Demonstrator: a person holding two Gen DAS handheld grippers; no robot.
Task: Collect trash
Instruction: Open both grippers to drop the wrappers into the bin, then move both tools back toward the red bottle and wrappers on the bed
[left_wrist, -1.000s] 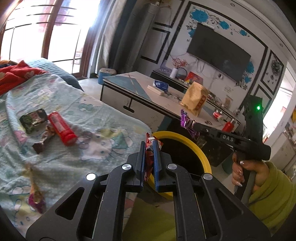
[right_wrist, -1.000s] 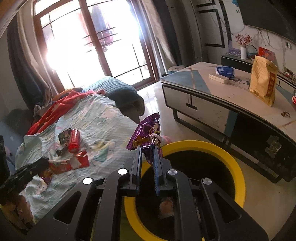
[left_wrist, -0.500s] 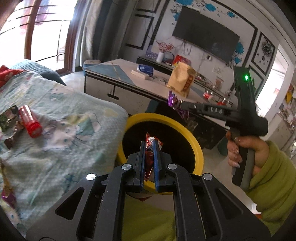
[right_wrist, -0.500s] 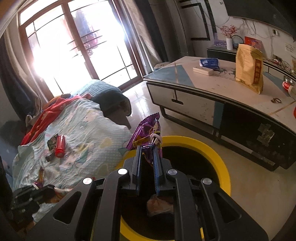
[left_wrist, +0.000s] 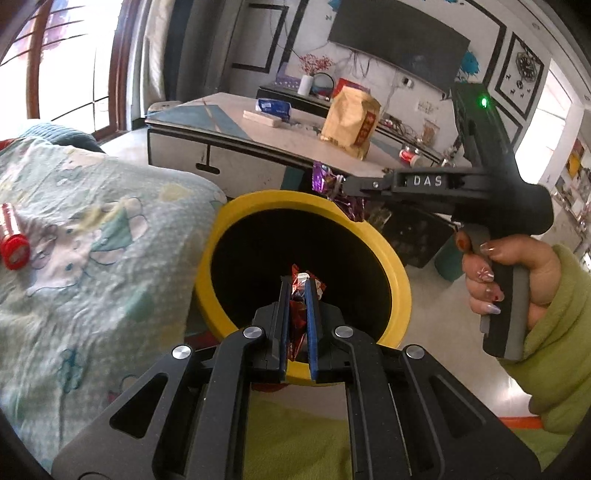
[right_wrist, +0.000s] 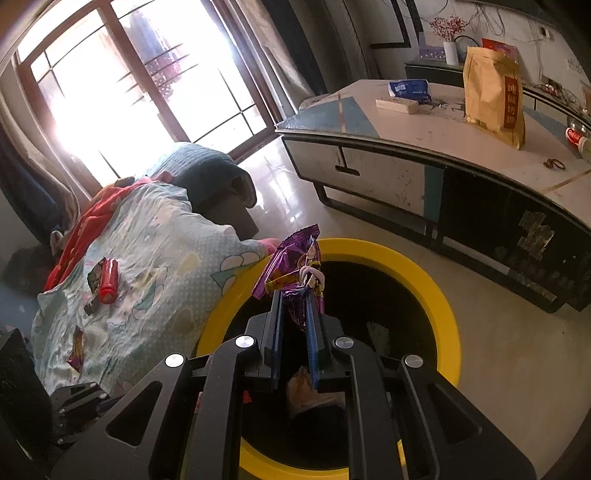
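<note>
A yellow-rimmed black bin (left_wrist: 391, 266) (right_wrist: 439, 291) stands on the floor beside the bed. My left gripper (left_wrist: 298, 283) is shut on a red snack wrapper (left_wrist: 301, 280) and hangs over the bin's mouth. The right gripper (right_wrist: 293, 295) is shut on a purple wrapper (right_wrist: 291, 262) above the bin's near rim; in the left wrist view that same gripper (left_wrist: 341, 182) and purple wrapper (left_wrist: 325, 177) hover over the far rim. Some trash (right_wrist: 306, 384) lies inside the bin.
On the patterned bed cover (right_wrist: 166, 258) lie a red tube (right_wrist: 108, 280) (left_wrist: 13, 236), a dark wrapper (right_wrist: 94, 273) and another purple wrapper (right_wrist: 77, 349). A low cabinet (right_wrist: 424, 147) with a brown bag (right_wrist: 495, 92) stands behind the bin. A hand in a green sleeve (left_wrist: 517, 266) holds the right gripper.
Both grippers moved down and over the bin with their wrappers still held. The left one swung off the bed to above the bin's mouth; the bed trash slid left in view.
</note>
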